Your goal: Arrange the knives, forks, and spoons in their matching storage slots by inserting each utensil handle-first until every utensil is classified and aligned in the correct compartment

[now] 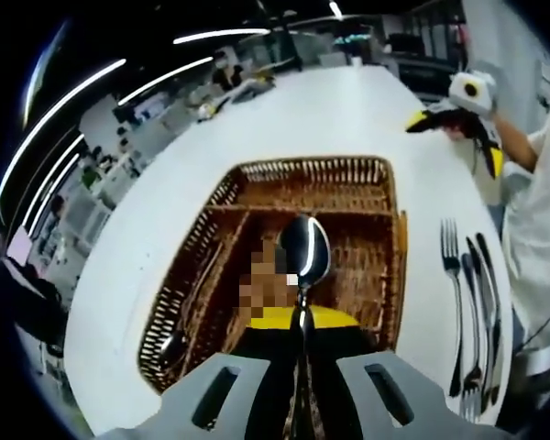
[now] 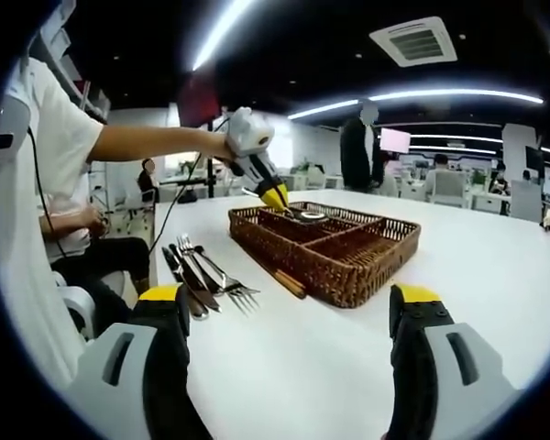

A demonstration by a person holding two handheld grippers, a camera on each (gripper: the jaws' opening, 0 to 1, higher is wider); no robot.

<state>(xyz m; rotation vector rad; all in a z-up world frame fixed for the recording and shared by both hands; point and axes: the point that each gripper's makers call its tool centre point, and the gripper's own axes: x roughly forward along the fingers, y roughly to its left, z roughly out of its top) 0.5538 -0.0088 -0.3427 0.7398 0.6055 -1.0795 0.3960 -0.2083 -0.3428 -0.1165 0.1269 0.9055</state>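
Wicker tray (image 1: 257, 183) sits on the white bench (image 1: 330, 110), divided into long slots running lengthwise and one cross compartment at its far end in the left gripper view. One spoon (image 1: 176, 341) lies in the slot at the left edge of that view, bowl toward the camera; the neighbouring slots look bare where they can be seen, though part of the middle is hidden behind the jaws and a mosaic patch. The left gripper (image 1: 302, 367) hangs over the tray's near end with its jaws clenched on the handle of a second spoon (image 1: 304, 249), whose bowl stands up above the middle slots. In the right gripper view the same left gripper (image 2: 277, 195) reaches over the far-left corner of the tray (image 2: 335, 252), its yellow tip down among the slots. Forks and knives (image 1: 472, 302) lie loose in a close bundle on the bench just beside the tray's long side; in the right gripper view this bundle (image 2: 202, 270) lies left of the tray, fork tines pointing toward the camera, near the bench edge where a seated person is. The right gripper (image 2: 289, 367) hovers low above bare bench with its jaws spread wide and nothing between them. Open white surface stretches in front of the tray and away to the right of that view.
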